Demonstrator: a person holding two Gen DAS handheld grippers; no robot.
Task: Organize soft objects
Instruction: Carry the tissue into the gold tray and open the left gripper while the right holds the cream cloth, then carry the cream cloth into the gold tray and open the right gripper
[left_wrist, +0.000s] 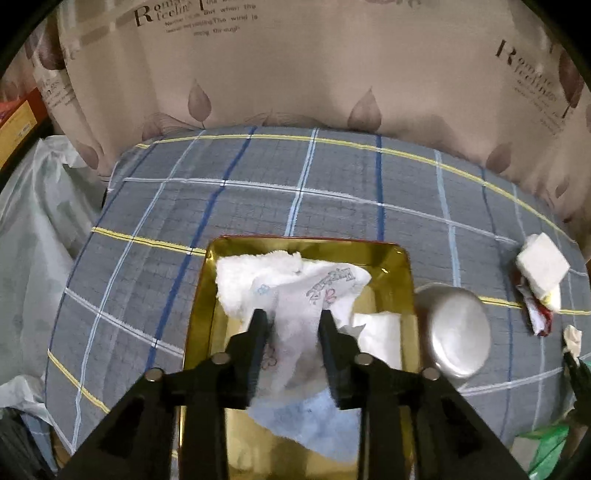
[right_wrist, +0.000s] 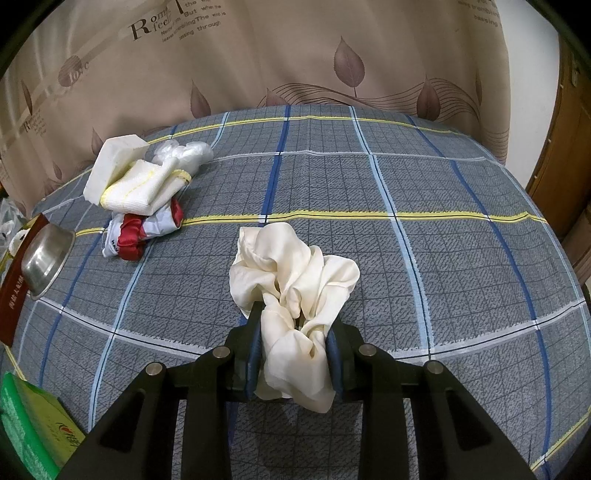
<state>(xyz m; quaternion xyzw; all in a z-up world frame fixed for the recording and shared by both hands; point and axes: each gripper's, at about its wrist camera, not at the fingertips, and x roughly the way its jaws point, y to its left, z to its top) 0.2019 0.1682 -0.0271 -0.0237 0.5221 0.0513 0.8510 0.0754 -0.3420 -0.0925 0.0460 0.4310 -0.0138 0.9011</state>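
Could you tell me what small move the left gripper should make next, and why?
Probably open and let go: the left gripper grips the printed cloth already over the gold tray, where a white towel lies. The right gripper holds the cream cloth over the bed.

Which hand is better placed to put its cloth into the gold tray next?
Left. The left tongs already grip the printed white cloth directly over the gold tray. The right tongs hold the cream scarf above the plaid bedcover, away from it.
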